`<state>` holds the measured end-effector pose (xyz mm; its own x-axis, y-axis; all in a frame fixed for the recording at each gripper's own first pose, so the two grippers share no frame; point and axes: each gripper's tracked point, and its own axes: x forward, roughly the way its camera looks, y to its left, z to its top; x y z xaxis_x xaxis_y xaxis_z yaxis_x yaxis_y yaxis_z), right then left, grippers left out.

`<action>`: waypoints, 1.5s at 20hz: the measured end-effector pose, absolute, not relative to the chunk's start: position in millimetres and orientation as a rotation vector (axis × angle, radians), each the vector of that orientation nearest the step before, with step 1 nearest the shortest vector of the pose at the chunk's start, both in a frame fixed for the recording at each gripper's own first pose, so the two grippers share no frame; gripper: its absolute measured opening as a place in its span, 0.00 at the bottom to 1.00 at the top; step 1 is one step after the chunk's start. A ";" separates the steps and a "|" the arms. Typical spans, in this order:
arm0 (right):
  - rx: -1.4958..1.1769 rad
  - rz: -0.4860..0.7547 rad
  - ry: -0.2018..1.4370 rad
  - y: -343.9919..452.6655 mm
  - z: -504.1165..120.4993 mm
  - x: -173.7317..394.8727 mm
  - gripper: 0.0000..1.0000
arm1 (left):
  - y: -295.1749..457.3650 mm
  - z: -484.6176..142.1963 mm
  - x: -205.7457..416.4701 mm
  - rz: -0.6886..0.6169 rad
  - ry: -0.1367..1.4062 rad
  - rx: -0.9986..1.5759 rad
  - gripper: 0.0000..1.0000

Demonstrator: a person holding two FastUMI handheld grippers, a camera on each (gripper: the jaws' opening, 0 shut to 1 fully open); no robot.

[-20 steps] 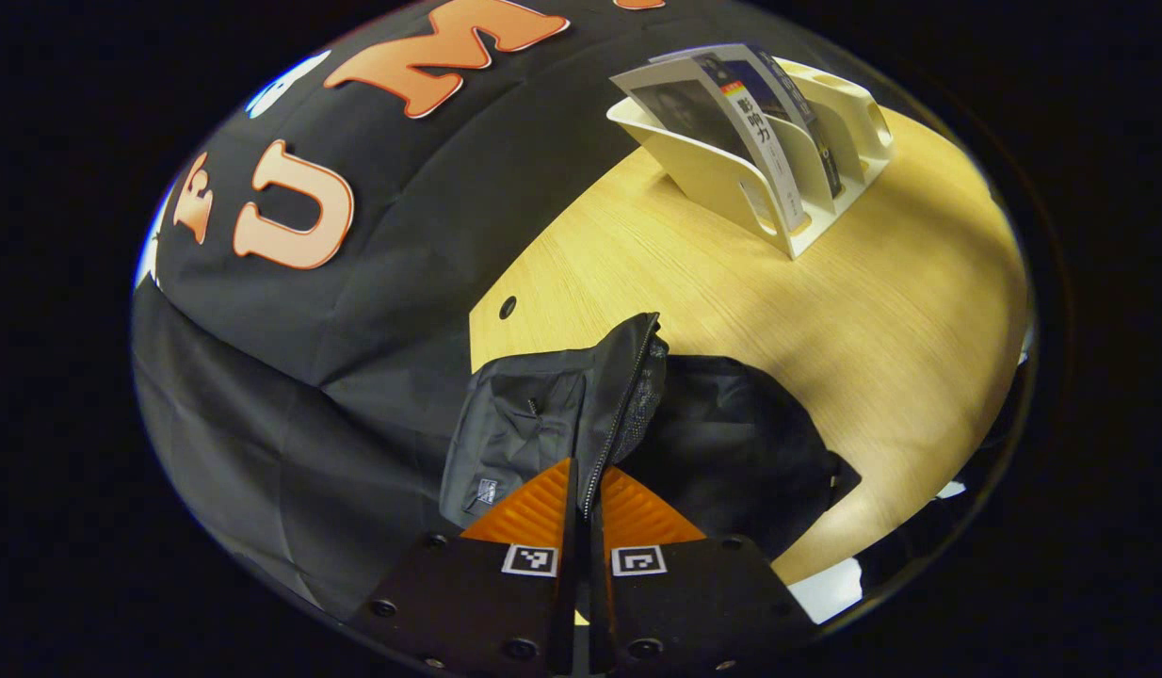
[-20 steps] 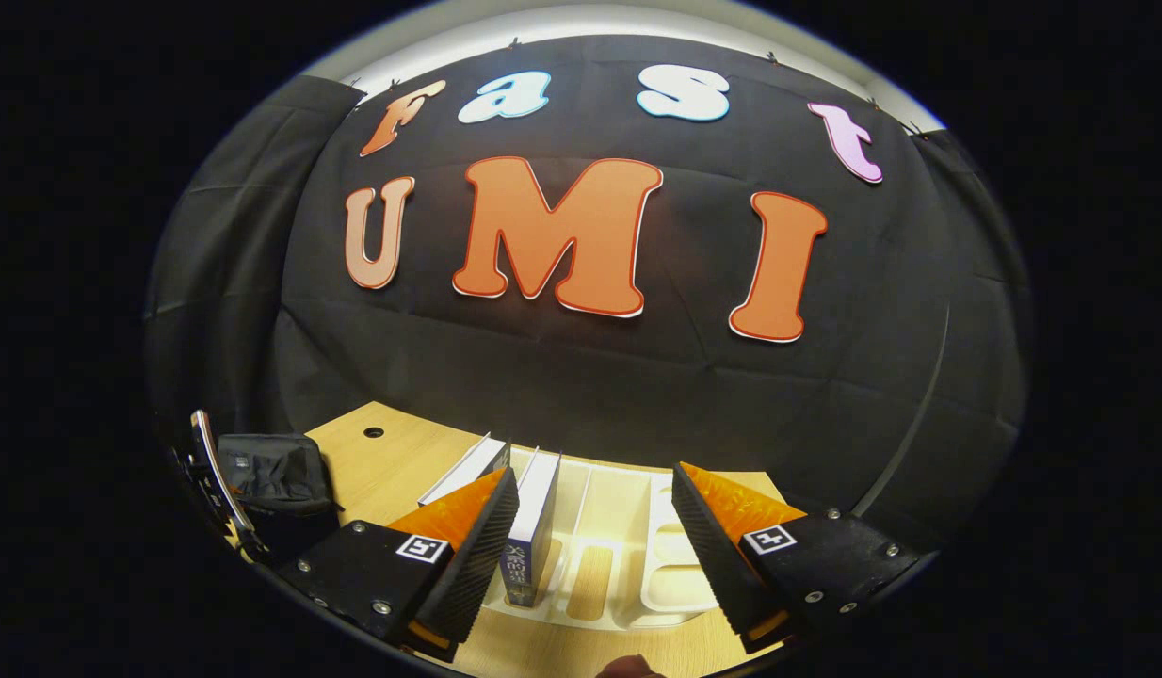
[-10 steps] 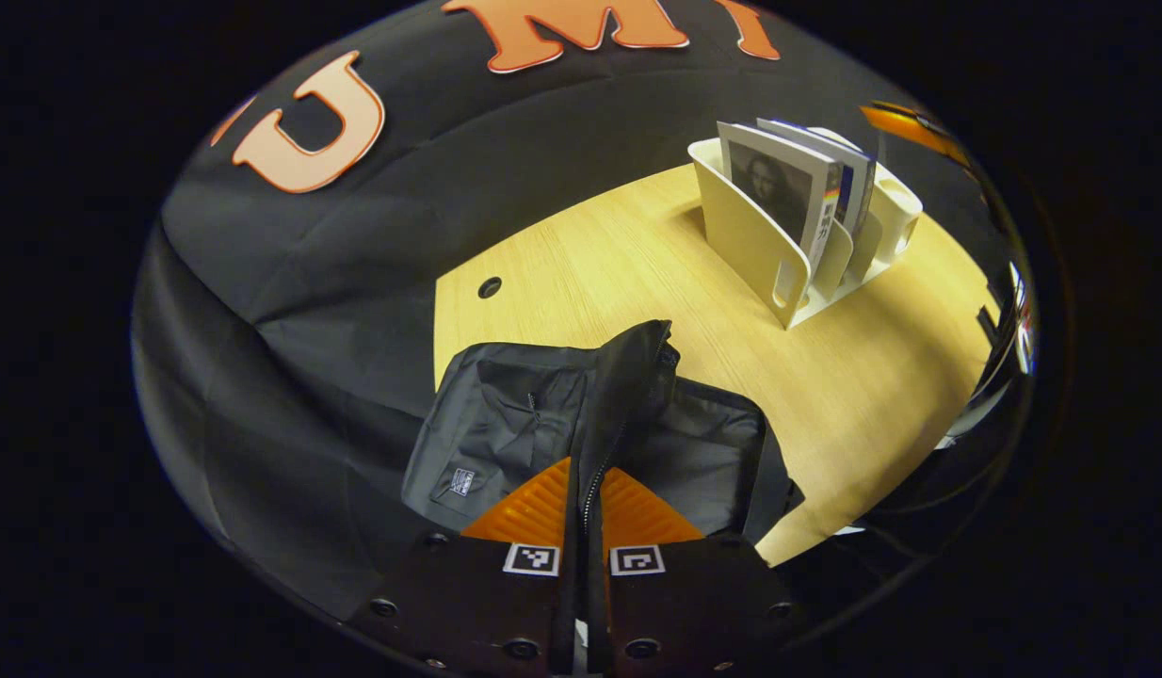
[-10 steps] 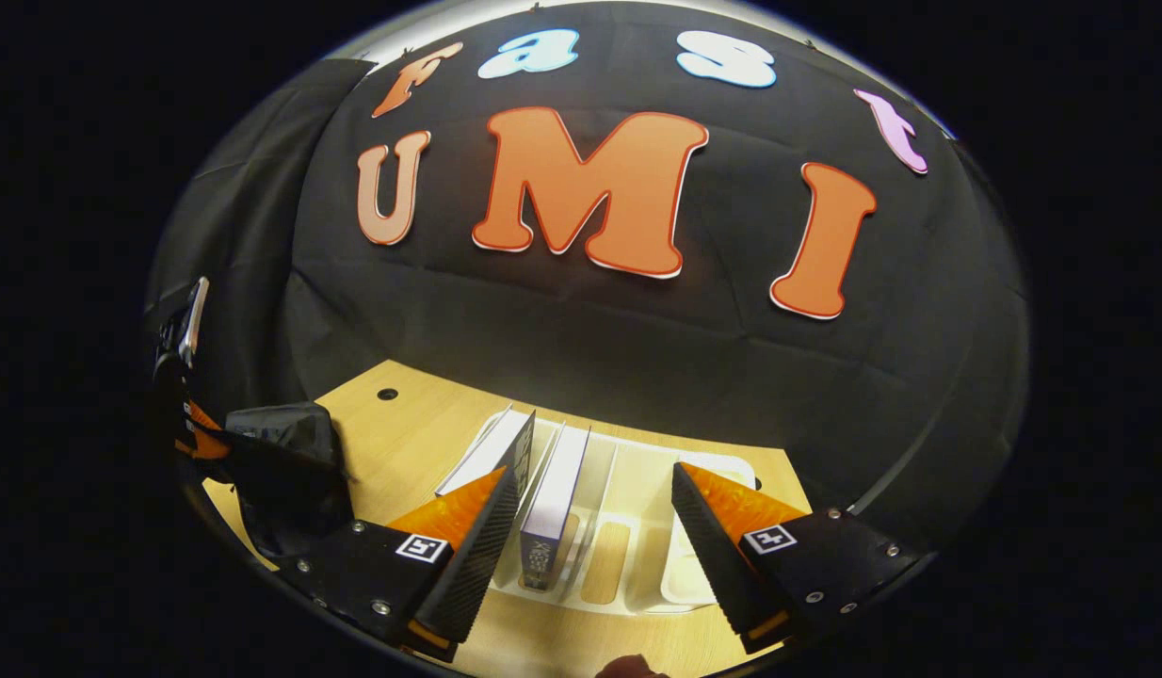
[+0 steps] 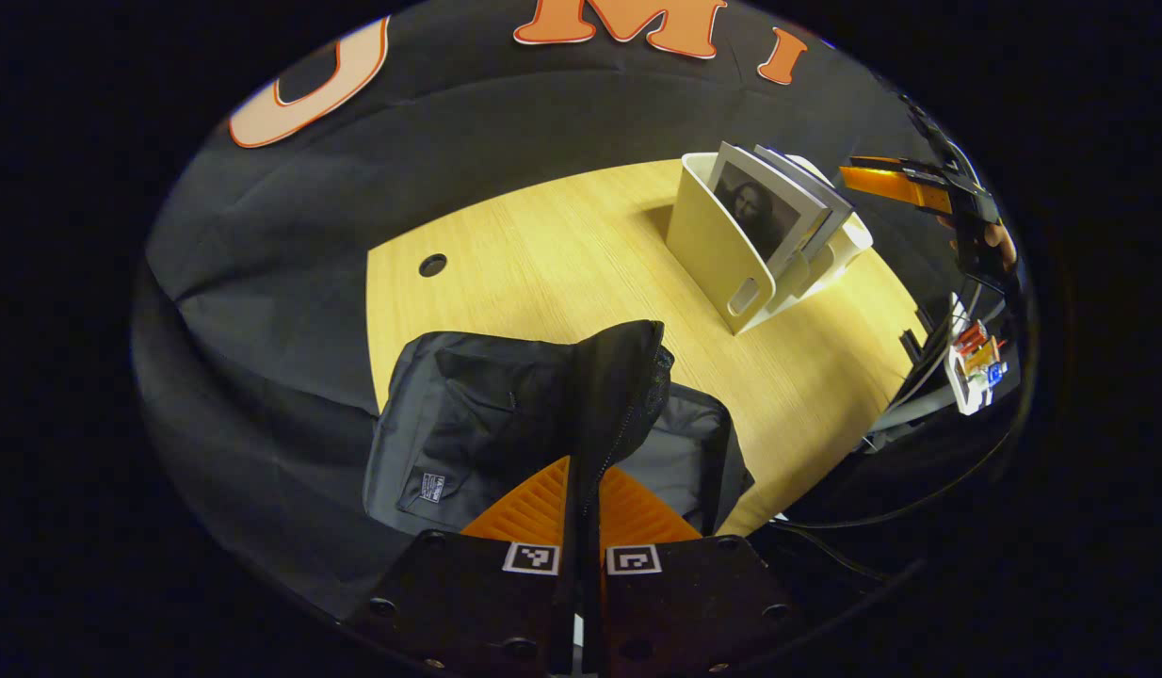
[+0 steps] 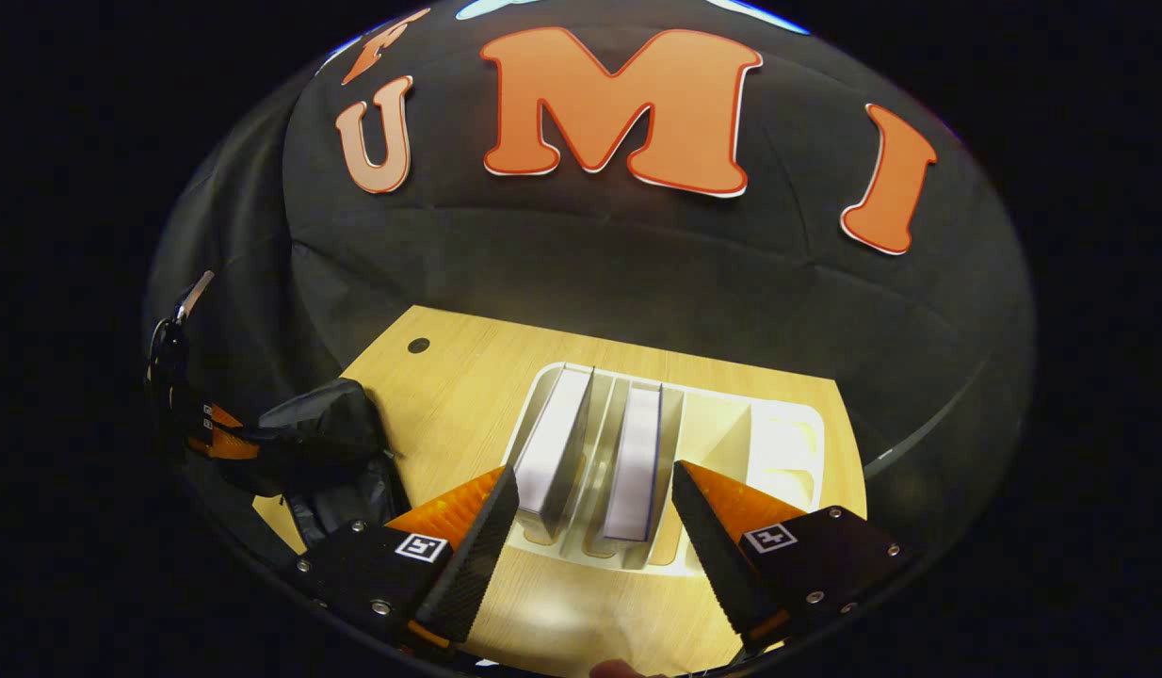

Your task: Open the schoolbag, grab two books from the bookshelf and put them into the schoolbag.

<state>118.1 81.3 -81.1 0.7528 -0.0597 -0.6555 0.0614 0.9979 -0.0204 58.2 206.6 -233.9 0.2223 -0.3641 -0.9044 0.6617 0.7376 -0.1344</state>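
Note:
The black schoolbag point(image 5: 468, 424) lies on the wooden table point(image 5: 562, 254) with its zippered flap point(image 5: 619, 377) lifted upright. My left gripper point(image 5: 581, 490) is shut on that flap's edge. In the right gripper view the schoolbag point(image 6: 327, 443) sits at the left, held up by the left gripper point(image 6: 218, 438). The white bookshelf point(image 6: 779, 443) stands on the table with two books point(image 6: 553, 452) point(image 6: 635, 461) upright in its left slots. My right gripper point(image 6: 590, 504) hangs open above the shelf's near end, straddling the books. In the left gripper view the bookshelf point(image 5: 713, 245) holds the books point(image 5: 769, 202), and the right gripper point(image 5: 896, 181) hovers beyond it.
A round cable hole point(image 5: 432, 265) is in the table near the back wall. The shelf's right compartments point(image 6: 783, 447) hold nothing. Cables and a small device point(image 5: 972, 363) hang off the table's right edge in the left gripper view.
My right gripper has risen and tilted down over the bookshelf, so the books now show from above between its fingers. The left gripper kept hold of the flap while its view swung left.

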 end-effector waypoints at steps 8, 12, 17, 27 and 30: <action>0.003 -0.037 0.928 111.1 -103.2 154.7 0.99 | 212.2 -226.0 73.3 -0.835 1.136 0.430 0.04; 0.069 -0.090 1.038 109.7 -126.7 170.0 0.99 | 210.0 -227.5 68.7 -0.857 1.137 0.452 0.04; 0.143 -0.116 1.157 108.0 -158.0 181.7 1.00 | 207.1 -226.3 67.2 -0.888 1.134 0.463 0.04; 0.246 -0.247 1.269 112.2 -184.2 183.6 0.43 | 208.5 -226.9 65.0 -0.870 1.146 0.440 0.04; 0.271 -0.271 1.269 110.7 -177.8 177.7 0.37 | 210.4 -228.6 64.4 -0.881 1.144 0.446 0.04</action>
<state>177.7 110.7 -177.8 0.2744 -0.0500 -0.9603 0.3463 0.9368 0.0502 64.4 210.4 -228.6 0.1415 -0.3721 -0.9174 0.7923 0.5982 -0.1204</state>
